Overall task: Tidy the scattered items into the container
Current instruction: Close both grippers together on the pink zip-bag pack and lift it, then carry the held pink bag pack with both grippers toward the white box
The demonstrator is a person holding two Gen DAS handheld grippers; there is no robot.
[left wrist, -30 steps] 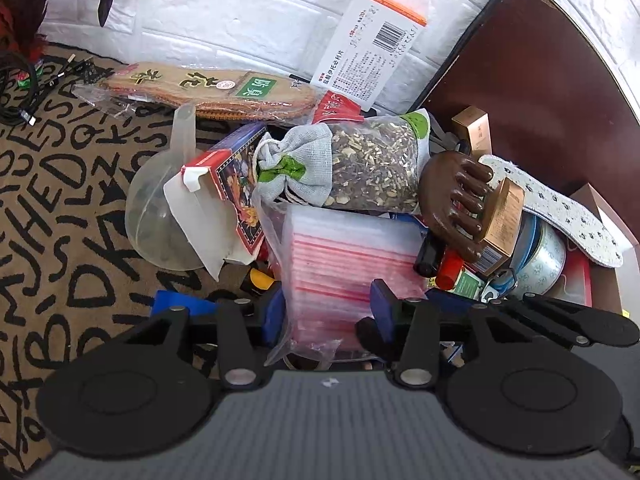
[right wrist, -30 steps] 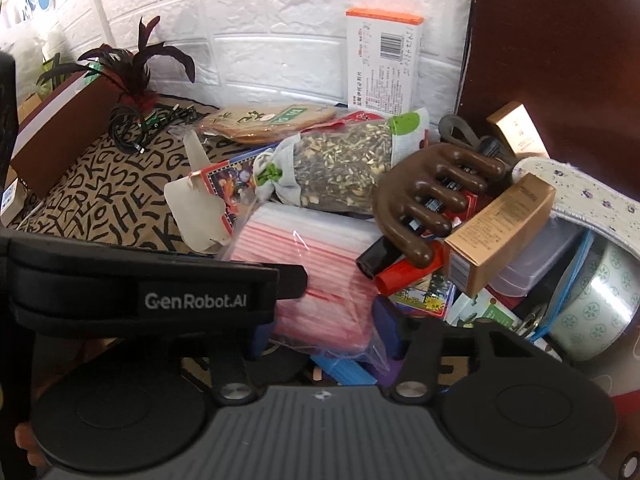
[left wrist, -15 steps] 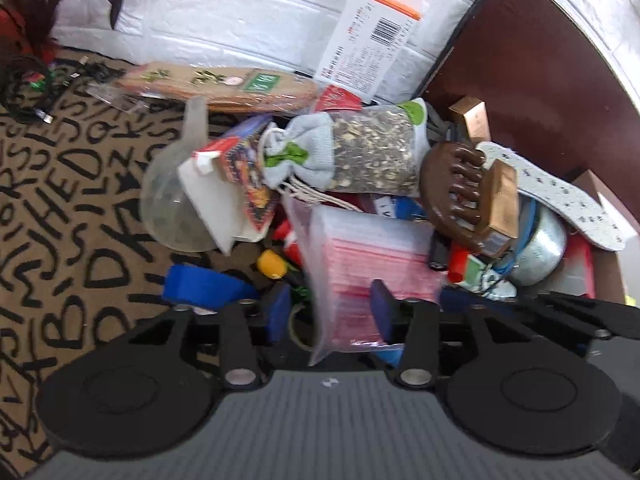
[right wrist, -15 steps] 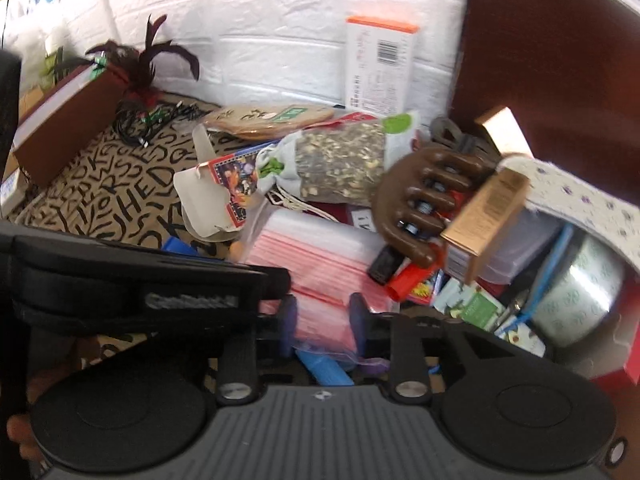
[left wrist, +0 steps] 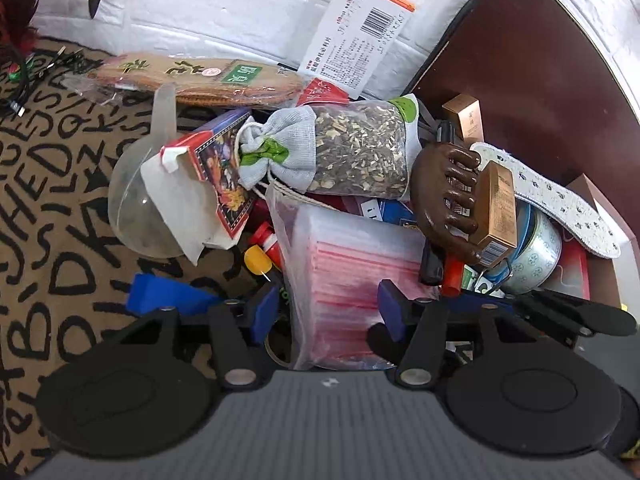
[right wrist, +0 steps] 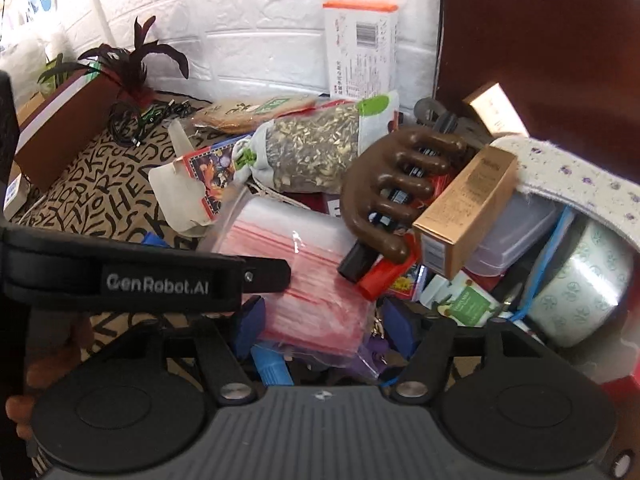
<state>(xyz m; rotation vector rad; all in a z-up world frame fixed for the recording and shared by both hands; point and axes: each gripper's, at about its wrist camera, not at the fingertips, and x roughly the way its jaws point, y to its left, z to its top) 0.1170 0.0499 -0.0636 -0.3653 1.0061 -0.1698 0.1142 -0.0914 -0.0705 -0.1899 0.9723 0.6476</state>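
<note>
Clutter already heaps the container, yet plenty sits outside it. Your left gripper and right gripper both straddle the pack of red-striped bags at the pile's front; both sets of jaws have just been opening and stand about halfway, pads off it. Clear scoop, torn carton and blue block still wait on the patterned mat.

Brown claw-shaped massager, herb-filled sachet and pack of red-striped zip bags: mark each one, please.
brown claw-shaped massager (right wrist: pixel 380 184), right wrist view, on its curved back.
herb-filled sachet (left wrist: pixel 356 152), left wrist view, on its clear window.
pack of red-striped zip bags (left wrist: pixel 352 276), left wrist view, on its top face.
</note>
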